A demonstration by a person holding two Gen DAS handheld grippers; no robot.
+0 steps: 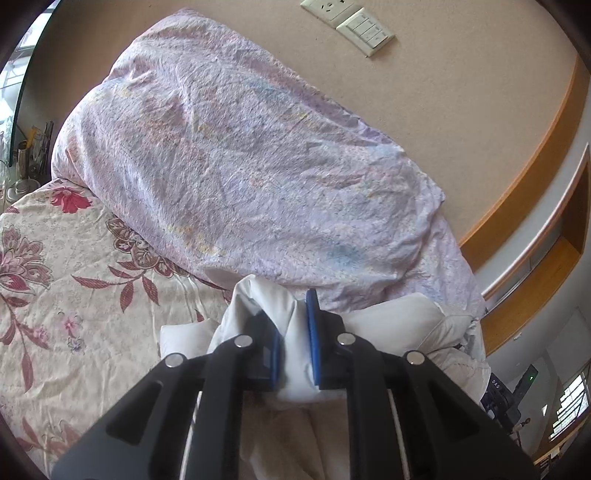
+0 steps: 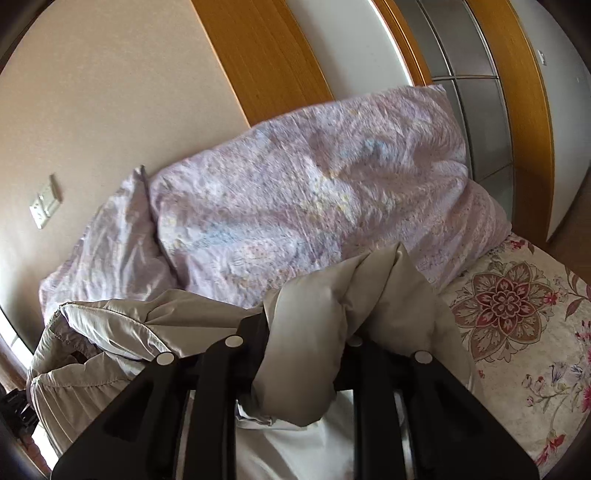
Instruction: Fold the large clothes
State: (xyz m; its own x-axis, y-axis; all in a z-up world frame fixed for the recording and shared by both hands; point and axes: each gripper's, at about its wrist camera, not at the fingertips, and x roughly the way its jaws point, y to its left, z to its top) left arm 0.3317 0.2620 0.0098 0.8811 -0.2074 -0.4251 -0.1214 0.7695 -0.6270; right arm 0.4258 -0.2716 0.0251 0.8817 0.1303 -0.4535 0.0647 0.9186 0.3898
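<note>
The left gripper (image 1: 295, 332) and right gripper (image 2: 306, 350) each clamp a fold of the jacket (image 2: 306, 332). It looks puffy, light, slippery; gripping seams or hems seems safest.

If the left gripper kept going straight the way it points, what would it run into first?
Probably the lilac quilt heaped just past the white garment that the left gripper is shut on; depth is hard to judge through the fisheye.

Bed (image 1: 66, 266) with floral sheet; lilac duvet (image 1: 236, 155) heaped at its head against beige wall (image 1: 461, 122). Switch plate (image 1: 349, 20) on wall above duvet. Wood-trimmed wardrobe (image 2: 491, 110) beside bed. Daylight from window (image 1: 570, 402).
</note>
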